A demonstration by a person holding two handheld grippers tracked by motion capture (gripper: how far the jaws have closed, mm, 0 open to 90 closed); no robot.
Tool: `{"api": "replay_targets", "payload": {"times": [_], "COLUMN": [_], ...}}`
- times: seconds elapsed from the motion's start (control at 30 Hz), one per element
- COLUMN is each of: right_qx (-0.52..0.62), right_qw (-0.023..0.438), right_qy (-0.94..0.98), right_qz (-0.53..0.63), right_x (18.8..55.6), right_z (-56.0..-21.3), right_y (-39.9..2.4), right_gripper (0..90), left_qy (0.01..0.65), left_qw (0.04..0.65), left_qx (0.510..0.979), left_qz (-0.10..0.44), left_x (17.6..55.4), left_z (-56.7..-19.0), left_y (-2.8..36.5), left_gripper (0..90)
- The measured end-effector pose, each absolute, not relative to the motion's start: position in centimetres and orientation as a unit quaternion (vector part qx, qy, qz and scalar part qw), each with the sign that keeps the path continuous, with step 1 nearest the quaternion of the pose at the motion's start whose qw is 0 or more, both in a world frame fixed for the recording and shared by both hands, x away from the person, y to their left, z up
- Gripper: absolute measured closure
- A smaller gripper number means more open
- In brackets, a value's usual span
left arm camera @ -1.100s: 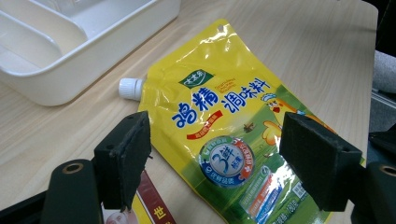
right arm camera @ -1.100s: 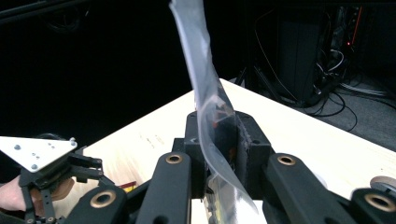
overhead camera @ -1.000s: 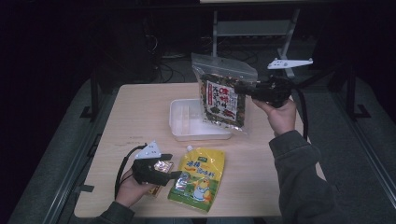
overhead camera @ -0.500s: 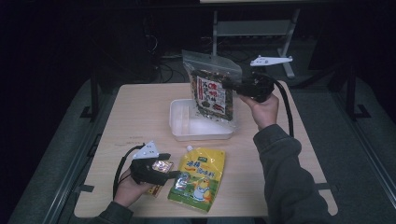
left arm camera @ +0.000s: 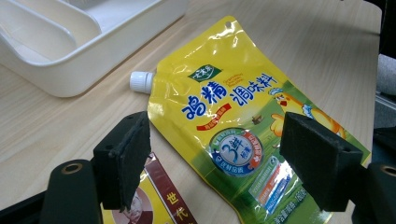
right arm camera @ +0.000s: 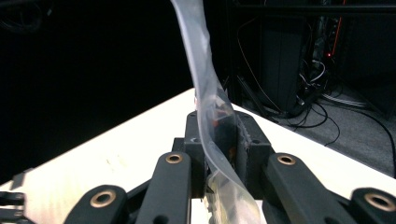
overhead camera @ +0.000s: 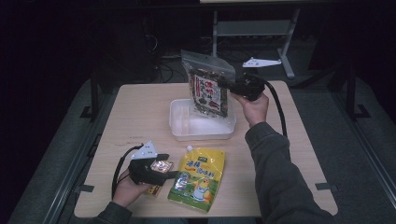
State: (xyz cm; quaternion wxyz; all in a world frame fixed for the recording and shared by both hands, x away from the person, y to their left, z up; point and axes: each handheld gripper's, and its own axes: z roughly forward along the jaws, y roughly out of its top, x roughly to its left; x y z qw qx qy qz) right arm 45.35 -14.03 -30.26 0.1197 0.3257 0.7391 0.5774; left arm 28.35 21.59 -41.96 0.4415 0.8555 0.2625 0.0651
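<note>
Gripping a clear zip-top plastic bag of dark dried snacks with a red-and-white label (overhead camera: 208, 88), the right gripper (overhead camera: 229, 86) holds it upright above the far side of the shallow white plastic tray (overhead camera: 180, 126) at the middle of the pale wooden table (overhead camera: 135, 107). The bag's lower edge hangs down to the tray, though from the high view I cannot tell whether it touches the tray floor. In the right gripper view the two black jaws are pressed together on the bag's clear edge (right arm camera: 212, 121), with the film rising out of them and curling over at the top.

Nearer the person, the left gripper (overhead camera: 163, 173) rests low over the table's near left part, the hand under it. Its jaws stand spread apart with nothing between the pads, and in the left gripper view they frame a flat yellow spouted pouch with blue lettering and a cartoon chick (left arm camera: 243, 126), which lies on the wood just beside them, its white cap (left arm camera: 140, 81) pointing toward the tray. A small red-and-yellow sachet (left arm camera: 154, 200) lies under the left-hand jaw in that view, just beside the pouch. The pouch and the tray lie near each other but apart.
</note>
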Motion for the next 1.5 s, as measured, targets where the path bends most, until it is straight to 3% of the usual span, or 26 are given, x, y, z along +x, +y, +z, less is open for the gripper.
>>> {"api": "replay_targets", "payload": {"times": [0.4, 0.83, 1.0, 1.2, 1.5], "right_qx": [0.342, 0.35, 0.354, 0.366, 0.376], "right_qw": [0.101, 0.084, 0.083, 0.077, 0.075], "right_qy": [0.729, 0.733, 0.741, 0.748, 0.758], "right_qz": [0.584, 0.577, 0.564, 0.548, 0.528], "right_x": [46.6, 46.9, 46.7, 46.2, 45.1], "right_z": [-34.5, -35.3, -35.2, -35.2, -34.8], "right_y": [-14.2, -15.6, -16.0, -16.6, -17.4], "right_gripper": [76.0, 71.8, 65.2, 50.0, 38.5], "left_qy": [0.268, 0.269, 0.272, 0.273, 0.274], "left_qw": [0.444, 0.444, 0.442, 0.441, 0.44], "left_qx": [0.853, 0.853, 0.853, 0.852, 0.852], "left_qz": [0.061, 0.061, 0.062, 0.065, 0.071], "left_x": [28.5, 28.6, 28.7, 28.7, 28.6], "left_z": [-42.1, -42.1, -42.2, -42.2, -42.2], "left_y": [21.7, 21.7, 21.7, 21.7, 21.9], "left_gripper": [24.0, 24.0, 24.0, 24.0, 23.8]}}
